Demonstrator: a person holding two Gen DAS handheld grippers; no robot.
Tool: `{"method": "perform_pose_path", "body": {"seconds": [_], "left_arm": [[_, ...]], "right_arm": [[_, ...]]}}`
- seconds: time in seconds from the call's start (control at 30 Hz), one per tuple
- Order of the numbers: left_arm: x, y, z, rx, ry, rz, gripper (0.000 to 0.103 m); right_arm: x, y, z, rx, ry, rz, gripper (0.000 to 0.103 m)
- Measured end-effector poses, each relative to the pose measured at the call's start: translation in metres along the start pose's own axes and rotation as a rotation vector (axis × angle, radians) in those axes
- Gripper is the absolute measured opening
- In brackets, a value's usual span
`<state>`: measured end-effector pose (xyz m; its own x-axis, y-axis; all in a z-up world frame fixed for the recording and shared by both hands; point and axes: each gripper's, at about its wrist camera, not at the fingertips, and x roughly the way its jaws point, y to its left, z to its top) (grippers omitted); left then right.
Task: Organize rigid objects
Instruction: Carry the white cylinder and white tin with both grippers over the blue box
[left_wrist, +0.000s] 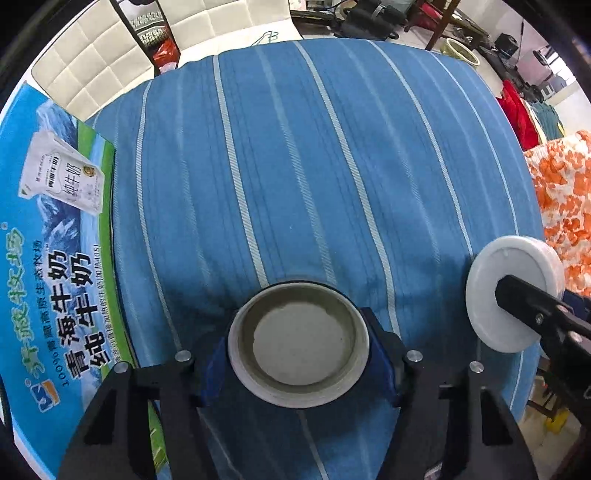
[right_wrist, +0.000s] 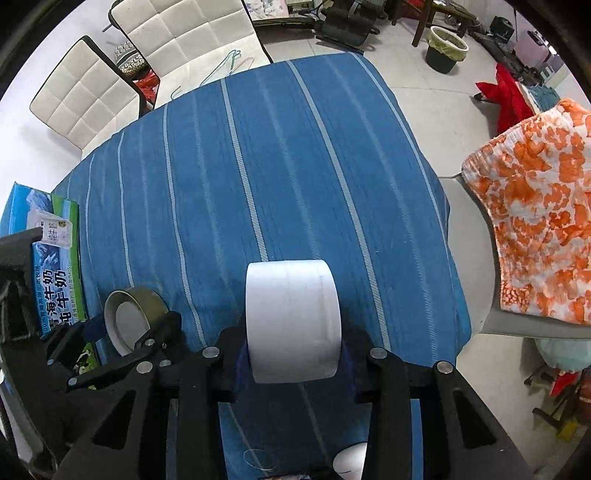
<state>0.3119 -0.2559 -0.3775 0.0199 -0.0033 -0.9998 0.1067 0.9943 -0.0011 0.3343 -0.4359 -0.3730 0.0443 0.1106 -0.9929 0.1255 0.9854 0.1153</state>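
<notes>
- A blue striped cloth (left_wrist: 295, 166) covers the table.
- A blue milk box (left_wrist: 55, 258) lies at its left edge.
- The right gripper (right_wrist: 293, 354) squeezes a white round tub (right_wrist: 291, 321), held above the cloth.
- The left gripper (left_wrist: 299, 350) squeezes a roll of tape (left_wrist: 298, 345), near the box.

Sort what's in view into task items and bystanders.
In the job: tape roll in left gripper; white round container in right gripper; milk carton box.
Lying about: white chairs; floral cloth; wastebasket.
</notes>
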Motion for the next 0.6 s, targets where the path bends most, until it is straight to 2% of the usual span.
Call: {"method": "perform_pose_path", "body": {"seconds": [0.13, 0.37, 0.6], "left_arm": [[-0.025, 0.004, -0.015, 0.023, -0.048, 0.014, 0.062], [-0.085, 0.004, -0.037, 0.061, -0.170, 0.017, 0.062], [-0.138, 0.061, -0.049, 0.044, -0.280, -0.031, 0.062]], "right_arm": [[-0.016, 0.003, -0.008, -0.002, -0.028, -0.005, 0.041], [-0.070, 0.012, -0.033, -0.026, -0.115, -0.009, 0.041], [-0.131, 0.052, -0.070, -0.081, -0.207, -0.006, 0.041]]}}
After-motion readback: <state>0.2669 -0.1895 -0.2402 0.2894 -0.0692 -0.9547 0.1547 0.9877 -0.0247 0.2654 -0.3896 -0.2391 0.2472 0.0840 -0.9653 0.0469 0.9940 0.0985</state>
